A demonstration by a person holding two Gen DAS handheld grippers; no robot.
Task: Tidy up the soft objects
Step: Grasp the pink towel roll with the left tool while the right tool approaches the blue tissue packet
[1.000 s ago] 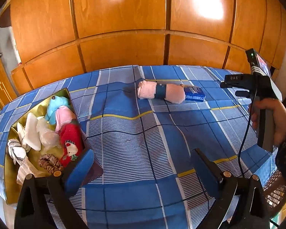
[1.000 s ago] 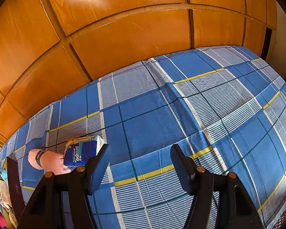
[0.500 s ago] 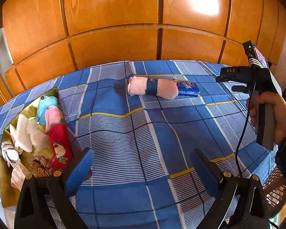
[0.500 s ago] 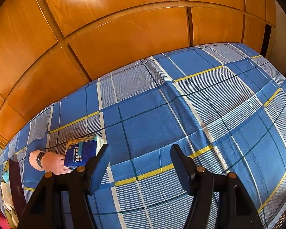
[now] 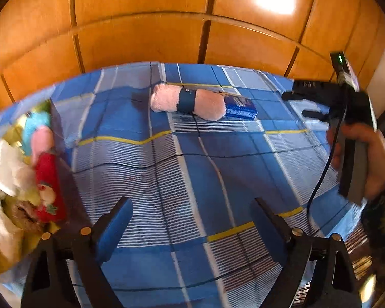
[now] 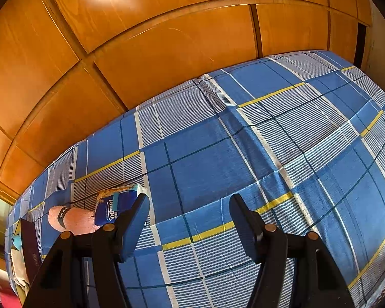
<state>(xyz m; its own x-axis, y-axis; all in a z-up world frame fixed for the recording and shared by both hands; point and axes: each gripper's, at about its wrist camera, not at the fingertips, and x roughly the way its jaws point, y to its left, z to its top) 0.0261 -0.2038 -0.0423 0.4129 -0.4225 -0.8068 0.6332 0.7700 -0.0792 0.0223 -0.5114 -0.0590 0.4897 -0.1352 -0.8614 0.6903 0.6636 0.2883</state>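
Observation:
A rolled pink towel with a dark band (image 5: pixel 187 101) lies on the blue plaid bed toward the far side, with a blue tissue pack (image 5: pixel 240 107) touching its right end. Both also show at the lower left of the right wrist view, towel (image 6: pixel 71 219) and pack (image 6: pixel 115 204). My left gripper (image 5: pixel 190 220) is open and empty, low over the bed, well short of the towel. My right gripper (image 6: pixel 190 220) is open and empty, to the right of the pack; it shows in the left wrist view (image 5: pixel 308 102). A box (image 5: pixel 15 179) at the left holds several soft items.
The box's dark wall (image 6: pixel 29 246) stands at the lower left of the right wrist view. A wooden panelled wall (image 5: pixel 192 25) backs the bed. The bed's right edge (image 5: pixel 356 231) drops off by the hand that holds the right gripper.
The left gripper has swung right and forward, so the towel and pack sit nearer the centre and the box slid to the left edge, blurred. The right gripper has barely moved.

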